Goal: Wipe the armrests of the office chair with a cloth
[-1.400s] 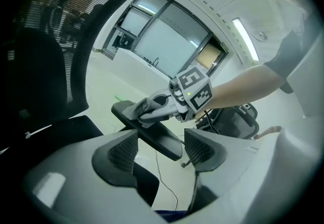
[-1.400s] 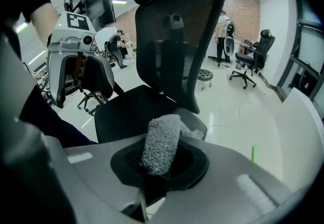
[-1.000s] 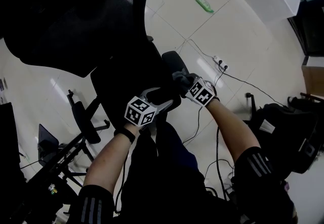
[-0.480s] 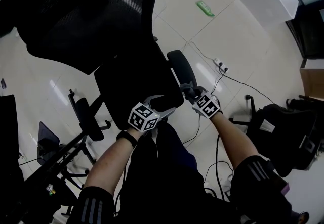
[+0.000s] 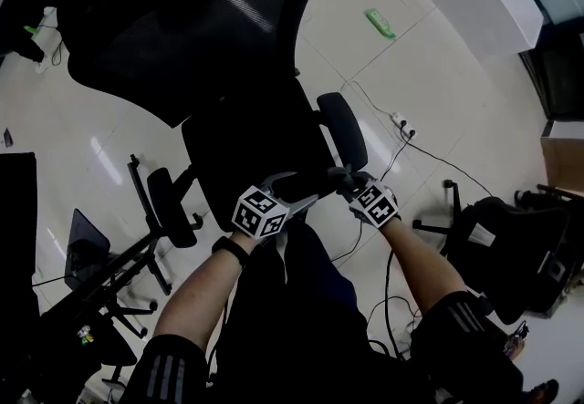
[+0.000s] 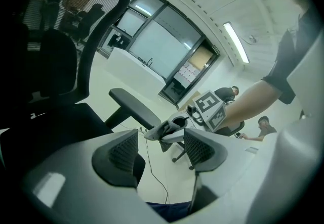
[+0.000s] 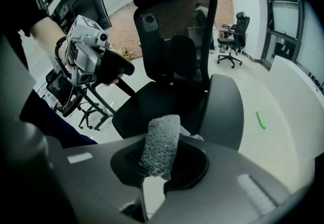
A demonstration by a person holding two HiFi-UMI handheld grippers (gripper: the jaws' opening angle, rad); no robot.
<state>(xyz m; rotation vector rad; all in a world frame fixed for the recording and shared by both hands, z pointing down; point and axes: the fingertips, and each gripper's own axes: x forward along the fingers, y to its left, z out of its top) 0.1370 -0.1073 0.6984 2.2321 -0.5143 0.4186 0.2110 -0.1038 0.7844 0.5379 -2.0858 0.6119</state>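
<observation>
**Office chair (image 5: pixel 246 133), viewed from above and along both grippers.** The left-hand armrest (image 5: pixel 170 207) stands well to the left of the left gripper (image 5: pixel 294 189) and is untouched. The left gripper's fingers (image 6: pixel 120 153) are apart with nothing held between them. They hover at the front edge of the seat (image 6: pixel 61 127), and the other gripper and the cloth appear ahead through their gap. The right gripper (image 7: pixel 161 163) has its fingers clamped on a grey, nubby cloth (image 7: pixel 162 143), a rolled wad that stands up out of the grip. The right-hand armrest (image 7: pixel 227 106), a dark padded bar, lies just beyond these fingers and to their right. The cloth sits at the armrest's near end, though actual contact cannot be confirmed. The mesh backrest (image 7: pixel 174 41) rises behind the seat, ahead of the right gripper's fingers. Farther right, on the pale tiled floor (image 5: pixel 438 65), a small green object (image 5: pixel 380 24) lies well apart from both grippers.
</observation>
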